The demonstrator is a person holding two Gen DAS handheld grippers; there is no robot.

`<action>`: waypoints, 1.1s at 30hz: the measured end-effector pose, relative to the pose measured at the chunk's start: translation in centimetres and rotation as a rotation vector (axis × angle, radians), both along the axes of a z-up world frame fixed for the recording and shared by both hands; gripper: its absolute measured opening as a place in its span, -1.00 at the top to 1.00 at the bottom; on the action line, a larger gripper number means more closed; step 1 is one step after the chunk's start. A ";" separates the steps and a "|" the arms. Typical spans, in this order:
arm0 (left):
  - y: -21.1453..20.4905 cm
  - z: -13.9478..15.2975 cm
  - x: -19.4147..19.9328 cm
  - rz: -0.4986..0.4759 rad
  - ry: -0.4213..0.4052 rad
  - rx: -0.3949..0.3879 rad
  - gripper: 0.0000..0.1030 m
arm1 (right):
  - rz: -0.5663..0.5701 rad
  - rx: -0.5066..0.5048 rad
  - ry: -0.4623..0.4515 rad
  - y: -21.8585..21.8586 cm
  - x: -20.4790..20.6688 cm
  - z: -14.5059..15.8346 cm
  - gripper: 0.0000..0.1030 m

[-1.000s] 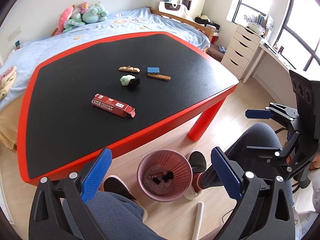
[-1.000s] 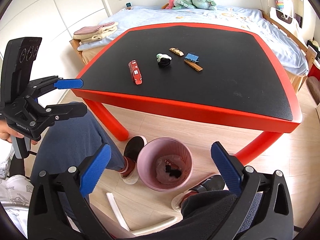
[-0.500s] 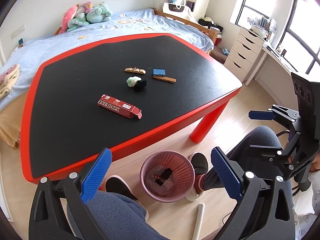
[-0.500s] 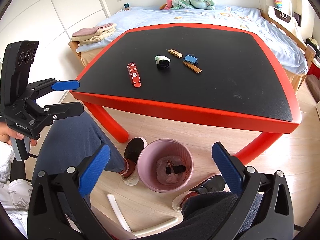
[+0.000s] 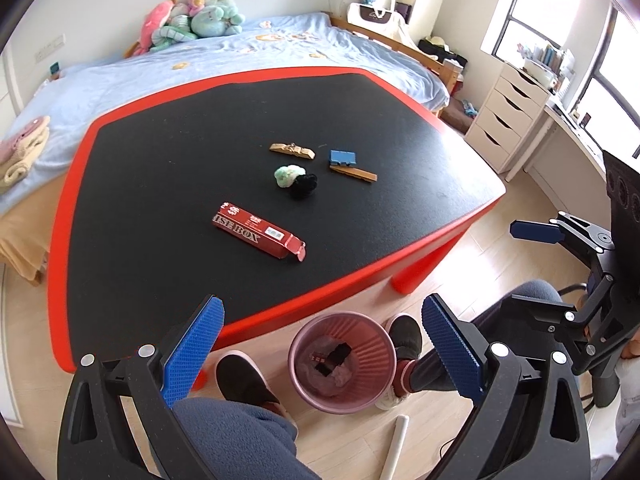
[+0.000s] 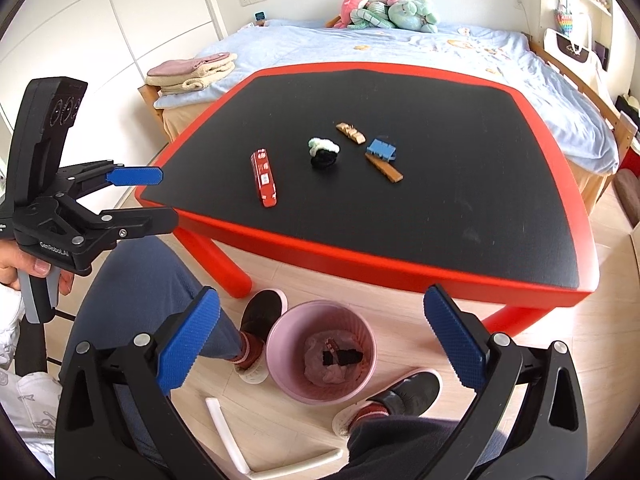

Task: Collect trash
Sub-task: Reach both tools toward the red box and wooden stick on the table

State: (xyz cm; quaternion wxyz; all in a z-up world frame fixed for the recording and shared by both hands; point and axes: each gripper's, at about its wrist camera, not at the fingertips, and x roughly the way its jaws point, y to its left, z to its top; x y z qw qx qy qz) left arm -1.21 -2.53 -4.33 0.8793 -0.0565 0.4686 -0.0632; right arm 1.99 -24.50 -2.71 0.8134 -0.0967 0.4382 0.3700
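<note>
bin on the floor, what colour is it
Pink, with a ribbed wall; the bin shows best in the right wrist view.

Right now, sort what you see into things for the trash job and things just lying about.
For the job:
- red box
- green and black wad
- blue piece
- two brown strips
- pink bin, already holding scraps
- left hand-held gripper and right hand-held gripper, both open

Just lying about:
- plush toys
- folded towels
- white drawers

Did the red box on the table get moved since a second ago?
No. The red box sits in the same spot beside the black ball, same angle; only the cameras shifted.
</note>
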 end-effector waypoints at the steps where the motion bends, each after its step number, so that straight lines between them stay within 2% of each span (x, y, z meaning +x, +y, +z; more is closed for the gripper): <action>1: 0.1 0.0 0.3 0.009 0.004 -0.003 -0.85 | 0.002 0.000 -0.004 0.2 0.4 0.1 -0.94; 11: 1.7 -1.7 5.1 0.160 0.083 -0.019 -0.85 | 0.031 -0.012 -0.031 2.0 5.4 0.3 -0.94; 21: 3.2 -5.2 8.5 0.342 0.176 -0.055 -0.85 | 0.095 -0.032 -0.017 4.2 10.4 -2.1 -0.94; 27: 3.0 -6.7 10.2 0.423 0.199 -0.005 -0.84 | 0.125 -0.036 0.006 5.3 13.2 -4.2 -0.94; 33: 2.5 -8.1 10.8 0.442 0.204 0.069 -0.79 | 0.153 -0.037 0.015 6.4 15.2 -5.9 -0.94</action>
